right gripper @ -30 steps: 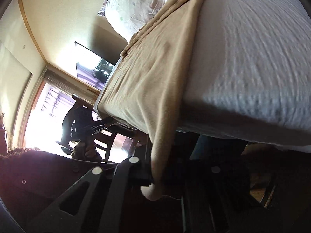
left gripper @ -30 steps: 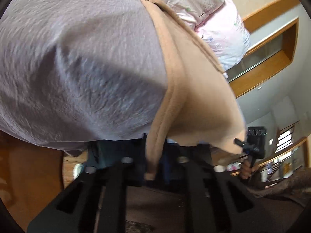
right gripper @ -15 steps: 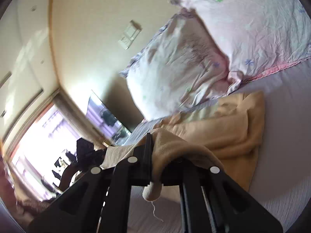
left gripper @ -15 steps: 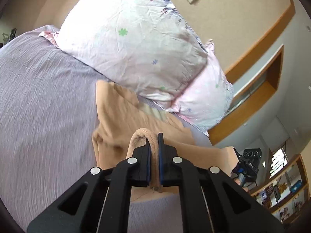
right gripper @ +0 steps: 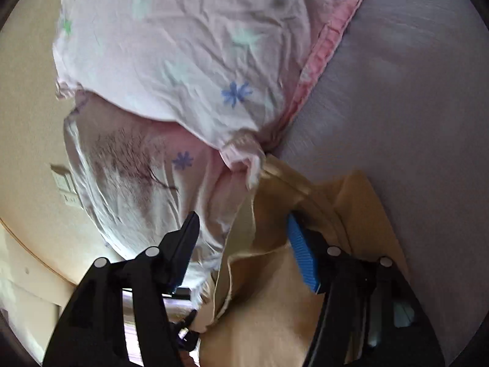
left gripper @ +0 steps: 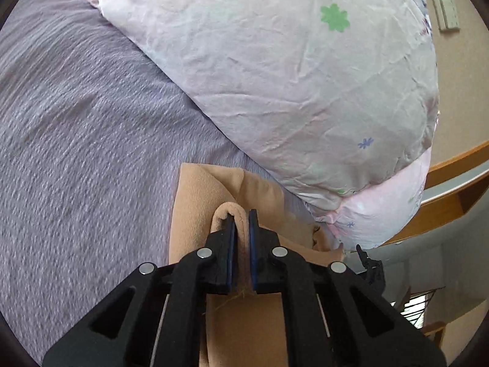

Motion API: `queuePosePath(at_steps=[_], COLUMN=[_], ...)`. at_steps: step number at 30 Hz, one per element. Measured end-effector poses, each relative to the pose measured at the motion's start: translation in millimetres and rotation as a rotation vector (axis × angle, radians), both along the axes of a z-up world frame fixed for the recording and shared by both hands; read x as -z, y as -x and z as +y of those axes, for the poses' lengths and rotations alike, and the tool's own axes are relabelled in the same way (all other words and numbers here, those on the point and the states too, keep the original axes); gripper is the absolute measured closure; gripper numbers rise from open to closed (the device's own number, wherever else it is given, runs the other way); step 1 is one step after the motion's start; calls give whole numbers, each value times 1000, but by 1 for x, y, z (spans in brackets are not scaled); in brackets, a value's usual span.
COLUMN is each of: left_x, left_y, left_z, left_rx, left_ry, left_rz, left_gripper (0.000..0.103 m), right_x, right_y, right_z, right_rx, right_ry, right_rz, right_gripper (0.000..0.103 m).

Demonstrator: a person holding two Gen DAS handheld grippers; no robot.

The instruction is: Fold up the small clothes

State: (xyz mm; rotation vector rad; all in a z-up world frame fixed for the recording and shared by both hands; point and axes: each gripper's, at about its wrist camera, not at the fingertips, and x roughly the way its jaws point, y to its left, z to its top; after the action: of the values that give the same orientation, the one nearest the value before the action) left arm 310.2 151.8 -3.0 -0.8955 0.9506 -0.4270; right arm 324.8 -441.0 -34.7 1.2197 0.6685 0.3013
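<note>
A small tan garment lies folded over on the lilac bedsheet, close under the pillows. My left gripper is shut on a folded hem of the tan garment and holds it low over the cloth. In the right wrist view the same garment lies beneath my right gripper, which is open. Its blue-padded finger rests on the cloth. The other finger stands in front of the pillow.
A large white flowered pillow and a pink one fill the head of the bed, touching the garment's far edge. In the right wrist view the pillows are very near. A wall with a switch is behind.
Both grippers carried the garment's hem from the bed's edge up toward the pillows, folding it over. The right gripper has opened and let go of the cloth; the left still grips.
</note>
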Motion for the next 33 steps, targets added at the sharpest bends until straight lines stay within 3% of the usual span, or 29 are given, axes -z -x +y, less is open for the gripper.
queuePosePath(at_steps=[2,3,4,6,7,9,12,16,20,21,22,23,25,29,33], left_x=[0,-4,-9,-26,-33,-40,-39,-15,-9,-8,-7,-1,6,-10,-62], left_y=[-1,1,6,21,26,30,47,69,76,79,80,79,79,79,76], left_z=[6,11,17,33,38,40,24,1,-17,-18,-21,-25,-23,-24,-73], left_rx=[-11,-33,-69,-160,-178,-130,-20,96,120,112,102,116,88,36,83], left_ry=[34,41,33,19,9,-15,-131,-222,-291,-295,-294,-270,-234,-40,-30], left_rz=[16,4,-21,-124,-160,-154,-113,-16,-4,-1,4,30,55,19,-99], left_gripper=[93,80,43,4,4,5,8,24,28,33,46,70,85,90,91], right_x=[-4,-6,-9,-15,-19,-29,-44,-53,-44,-45,-47,-47,-47,-43,-42], right_y=[-1,0,3,14,21,37,60,88,87,88,87,87,90,94,97], right_z=[-8,-10,-11,-11,-10,-8,-4,0,5,5,6,7,4,-7,-18], right_rx=[58,77,91,84,71,37,-25,-47,-66,-73,-74,-74,-71,-49,-18], right_ry=[17,45,73,117,141,180,261,372,313,309,312,314,303,250,194], right_rz=[-7,-2,5,-9,-22,-54,-108,-206,-222,-224,-226,-232,-243,-258,-274], right_gripper=[32,28,27,26,26,23,17,10,9,9,9,9,9,9,9])
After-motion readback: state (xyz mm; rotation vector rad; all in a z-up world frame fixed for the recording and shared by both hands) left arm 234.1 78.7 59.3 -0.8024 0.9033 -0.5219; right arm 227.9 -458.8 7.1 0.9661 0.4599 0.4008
